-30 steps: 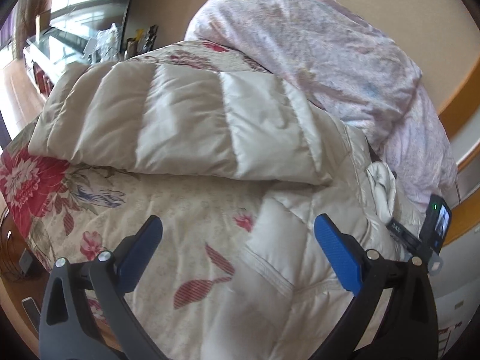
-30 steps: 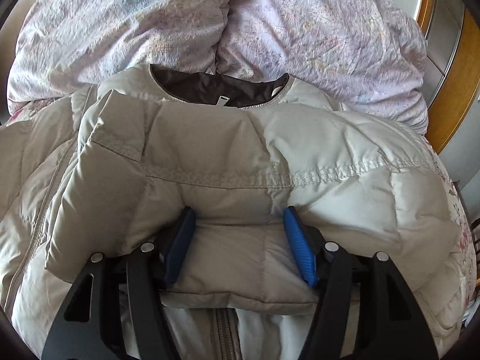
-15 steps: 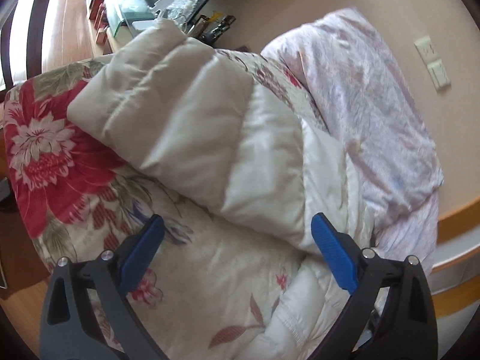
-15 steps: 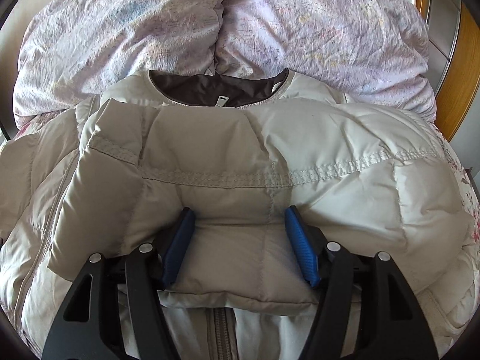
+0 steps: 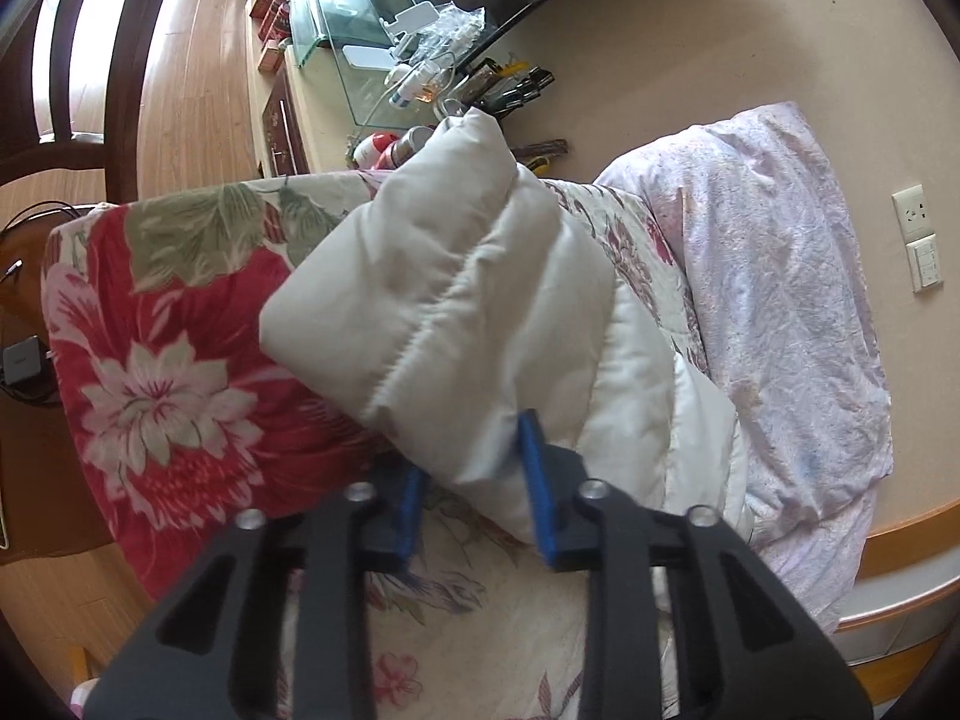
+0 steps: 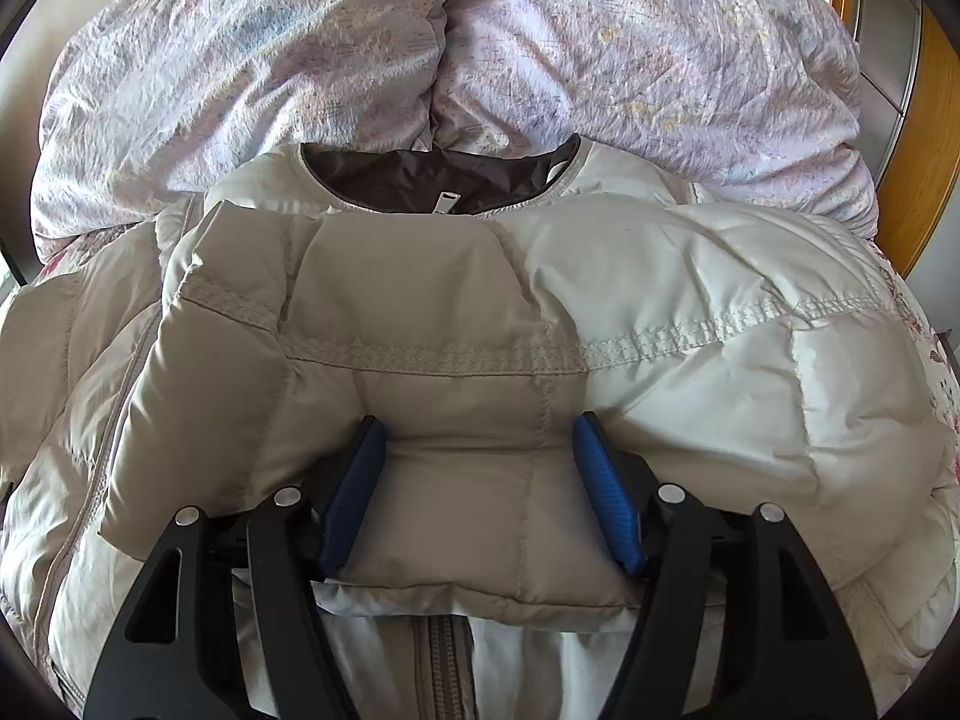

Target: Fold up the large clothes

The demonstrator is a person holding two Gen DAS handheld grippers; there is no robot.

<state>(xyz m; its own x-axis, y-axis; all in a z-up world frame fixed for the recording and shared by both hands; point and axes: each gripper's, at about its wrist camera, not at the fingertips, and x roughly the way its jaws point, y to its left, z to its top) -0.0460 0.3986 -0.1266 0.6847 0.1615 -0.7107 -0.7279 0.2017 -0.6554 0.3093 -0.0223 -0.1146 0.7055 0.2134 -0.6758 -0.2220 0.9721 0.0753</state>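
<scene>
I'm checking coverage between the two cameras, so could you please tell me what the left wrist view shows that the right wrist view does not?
Only the left wrist view shows the left gripper shut on the jacket sleeve, the floral bedspread and a cluttered glass stand. Only the right wrist view shows the right gripper shut on the other sleeve, folded across the chest, and the brown collar lining. Both show the beige down jacket and lilac duvet.

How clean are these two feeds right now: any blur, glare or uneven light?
Left wrist view: the claw and its black frame are smeared by motion, the sleeve is sharper, the edges bend with fisheye. Right wrist view: sharp; the jacket is brightly sunlit on one side, shaded around the claw; no glare.
</scene>
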